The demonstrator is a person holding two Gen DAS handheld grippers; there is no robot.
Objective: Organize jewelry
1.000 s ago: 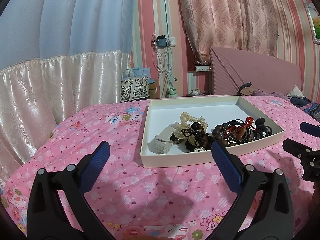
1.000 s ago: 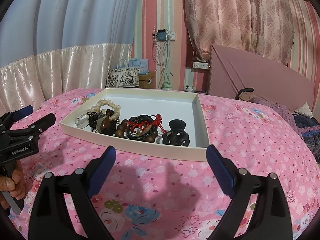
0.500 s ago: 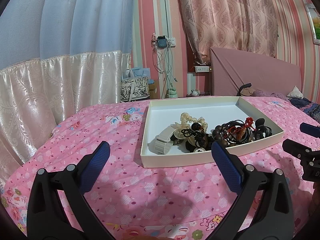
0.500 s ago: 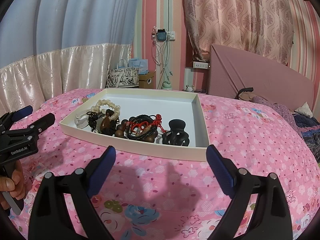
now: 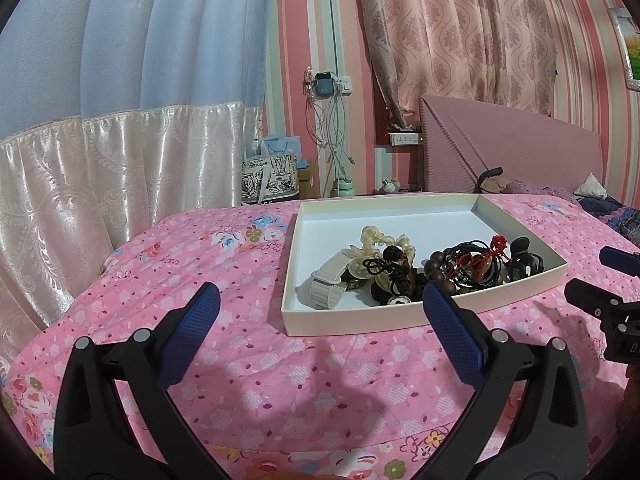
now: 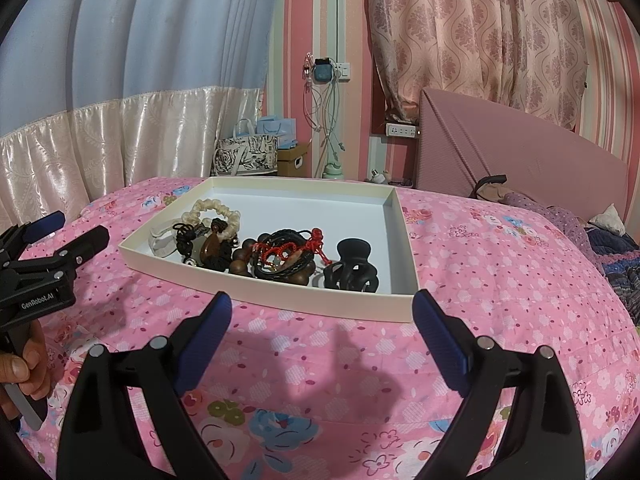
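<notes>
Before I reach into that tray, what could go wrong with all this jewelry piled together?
1. The black cords, red knotted string and wooden beads are heaped together, so pulling one may drag the others.
2. The tray sits on a soft bedspread; pressing down could tip it.
3. Both the left hand-held gripper and right hand-held gripper are open and near each other; they might collide.

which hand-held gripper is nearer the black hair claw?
Right. The right hand-held gripper is open, just in front of the tray corner holding the black hair claw. The left hand-held gripper is open, nearer the white watch band end.
</notes>
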